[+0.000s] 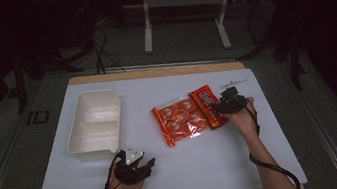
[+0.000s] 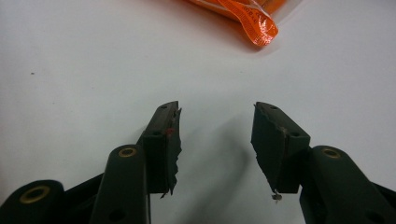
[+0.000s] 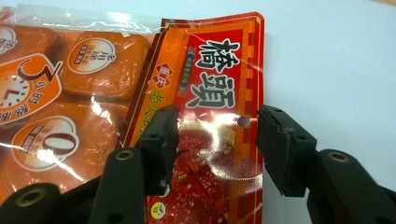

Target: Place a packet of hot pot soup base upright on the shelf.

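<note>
A white tray lies well left of the orange packets.

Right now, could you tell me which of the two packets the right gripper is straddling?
The red packet, overlapping the larger orange packet.

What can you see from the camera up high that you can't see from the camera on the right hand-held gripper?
The high view alone takes in the white two-part tray, the left hand-held gripper near it, the person's forearms, the whole white table and the metal stand legs behind it.

The right gripper view alone brings close the lettering on the red packet, its small punched hole, and the right hand-held gripper standing open across the packet's edge.

Both show the red packet, the orange packet beside it and the table.
</note>
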A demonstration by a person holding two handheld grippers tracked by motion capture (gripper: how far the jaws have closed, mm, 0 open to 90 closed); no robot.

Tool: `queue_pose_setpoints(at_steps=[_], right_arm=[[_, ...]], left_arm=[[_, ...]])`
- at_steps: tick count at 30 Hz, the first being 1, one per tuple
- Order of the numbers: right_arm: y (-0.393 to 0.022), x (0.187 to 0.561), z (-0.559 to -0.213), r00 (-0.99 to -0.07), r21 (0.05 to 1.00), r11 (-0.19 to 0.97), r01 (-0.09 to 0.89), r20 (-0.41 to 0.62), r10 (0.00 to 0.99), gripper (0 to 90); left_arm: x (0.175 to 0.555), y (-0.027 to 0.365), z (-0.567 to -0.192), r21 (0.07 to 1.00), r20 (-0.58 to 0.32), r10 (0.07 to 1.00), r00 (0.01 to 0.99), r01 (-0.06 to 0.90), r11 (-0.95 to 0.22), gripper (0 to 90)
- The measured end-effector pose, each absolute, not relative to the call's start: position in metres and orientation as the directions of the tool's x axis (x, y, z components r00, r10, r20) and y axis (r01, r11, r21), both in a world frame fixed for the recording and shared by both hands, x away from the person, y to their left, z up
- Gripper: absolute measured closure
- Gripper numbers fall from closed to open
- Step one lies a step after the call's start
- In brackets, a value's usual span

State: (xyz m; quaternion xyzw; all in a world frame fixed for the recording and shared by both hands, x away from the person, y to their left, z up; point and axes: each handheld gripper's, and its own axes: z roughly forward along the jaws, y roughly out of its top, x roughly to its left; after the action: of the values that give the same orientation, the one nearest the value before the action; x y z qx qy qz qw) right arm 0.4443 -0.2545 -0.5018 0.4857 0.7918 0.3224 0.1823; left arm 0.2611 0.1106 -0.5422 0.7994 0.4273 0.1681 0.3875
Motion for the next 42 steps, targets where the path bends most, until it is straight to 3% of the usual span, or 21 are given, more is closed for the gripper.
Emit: queue_pose_setpoints(at_steps=[12,19,26,33,42], right_arm=[[-0.260,0.464,-0.512,-0.416,0.646,0.243,0.724,0.127,0.900,39.1],[-0.269,0.469,-0.516,-0.389,0.615,0.192,0.765,0.203,0.899,39.3],[-0.269,0.471,-0.521,-0.407,0.587,0.192,0.787,0.259,0.876,45.4],[-0.267,0.468,-0.512,-0.427,0.619,0.173,0.766,0.288,0.857,49.9],[-0.248,0.472,-0.495,-0.523,0.633,0.261,0.729,0.270,0.808,60.3]], left_arm=[[0.261,0.110,-0.542,0.762,-0.061,0.813,0.578,0.553,-0.336,51.7],[0.261,0.110,-0.542,0.762,-0.058,0.814,0.578,0.552,-0.337,51.7],[0.261,0.110,-0.542,0.762,-0.057,0.815,0.577,0.552,-0.338,51.6],[0.261,0.110,-0.542,0.763,-0.055,0.815,0.577,0.550,-0.338,51.6],[0.261,0.110,-0.542,0.765,-0.054,0.816,0.575,0.550,-0.337,51.5]])
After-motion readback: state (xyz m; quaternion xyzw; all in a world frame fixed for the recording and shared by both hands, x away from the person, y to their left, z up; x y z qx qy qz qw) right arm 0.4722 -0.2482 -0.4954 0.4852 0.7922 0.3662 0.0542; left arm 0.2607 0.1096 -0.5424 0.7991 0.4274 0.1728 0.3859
